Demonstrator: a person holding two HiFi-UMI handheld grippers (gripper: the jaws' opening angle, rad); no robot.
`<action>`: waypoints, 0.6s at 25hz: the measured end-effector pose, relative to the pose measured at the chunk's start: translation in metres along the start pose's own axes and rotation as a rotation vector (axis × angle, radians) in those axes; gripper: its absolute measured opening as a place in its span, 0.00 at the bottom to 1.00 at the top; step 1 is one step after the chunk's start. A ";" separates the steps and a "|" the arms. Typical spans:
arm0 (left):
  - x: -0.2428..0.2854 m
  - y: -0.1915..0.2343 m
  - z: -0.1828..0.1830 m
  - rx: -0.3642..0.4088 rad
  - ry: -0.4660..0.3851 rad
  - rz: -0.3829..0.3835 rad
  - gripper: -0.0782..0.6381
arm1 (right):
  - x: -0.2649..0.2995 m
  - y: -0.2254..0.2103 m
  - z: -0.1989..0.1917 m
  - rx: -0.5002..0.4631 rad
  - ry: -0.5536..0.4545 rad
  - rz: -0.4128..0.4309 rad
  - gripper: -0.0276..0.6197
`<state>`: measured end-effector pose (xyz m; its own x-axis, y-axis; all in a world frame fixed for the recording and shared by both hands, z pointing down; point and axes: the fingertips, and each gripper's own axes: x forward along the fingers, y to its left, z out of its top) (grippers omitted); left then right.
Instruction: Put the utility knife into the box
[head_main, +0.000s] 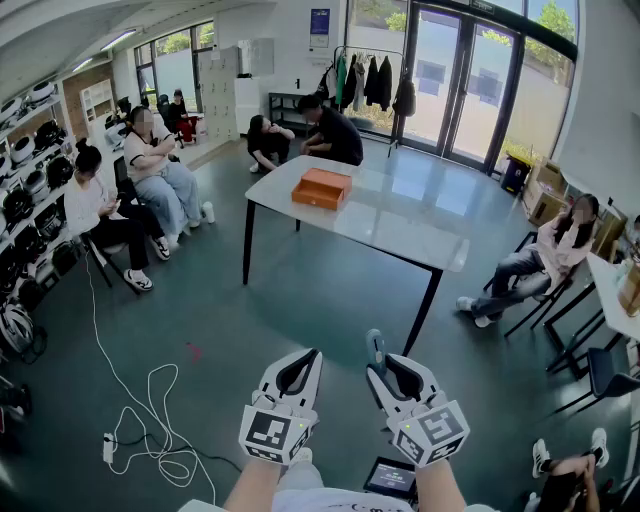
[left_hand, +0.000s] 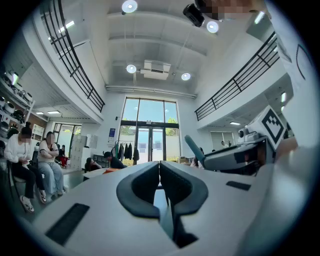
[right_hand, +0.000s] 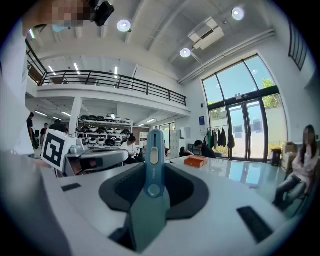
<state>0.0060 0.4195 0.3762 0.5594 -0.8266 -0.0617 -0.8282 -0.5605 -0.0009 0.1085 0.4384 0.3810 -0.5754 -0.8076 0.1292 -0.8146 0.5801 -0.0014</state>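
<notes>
A person stands on the green floor (head_main: 300, 300), well back from a white-topped counter (head_main: 410, 215), with a pair of tongs in each hand. Both pairs are held roughly level and side by side.

The right tongs (head_main: 383, 368) are clamped on a teal utility knife (head_main: 375, 347), gripping its rear part between the dark pads. The knife's long axis runs along the jaws, so it points straight ahead, away from the person and toward the counter. Its front end sticks out past the jaw tips. In the right gripper view the knife rises up the centre of the picture, with its pale slider button facing the camera.

The left tongs (head_main: 305, 365) are closed with nothing between them, and the two dark pads meet at their tips.

An orange box (head_main: 322, 188) lies on the far left part of the counter, near its edge, well apart from the knife and from both tongs.

Seated people (head_main: 150, 165) line the sides of the room. A white cable (head_main: 150, 420) loops across the floor to the person's left. Tall glass doors (head_main: 460, 85) stand beyond the counter
</notes>
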 end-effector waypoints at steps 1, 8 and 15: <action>-0.004 -0.013 0.002 0.005 -0.009 -0.006 0.13 | -0.012 -0.001 -0.002 -0.007 0.001 -0.004 0.25; -0.049 -0.074 0.002 0.021 0.004 -0.008 0.13 | -0.085 0.009 -0.025 0.027 0.013 -0.020 0.25; -0.076 -0.078 0.002 0.014 0.004 0.021 0.13 | -0.102 0.030 -0.034 0.008 0.037 -0.008 0.25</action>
<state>0.0283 0.5259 0.3785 0.5421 -0.8383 -0.0582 -0.8400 -0.5424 -0.0135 0.1451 0.5422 0.4014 -0.5656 -0.8078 0.1661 -0.8199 0.5724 -0.0084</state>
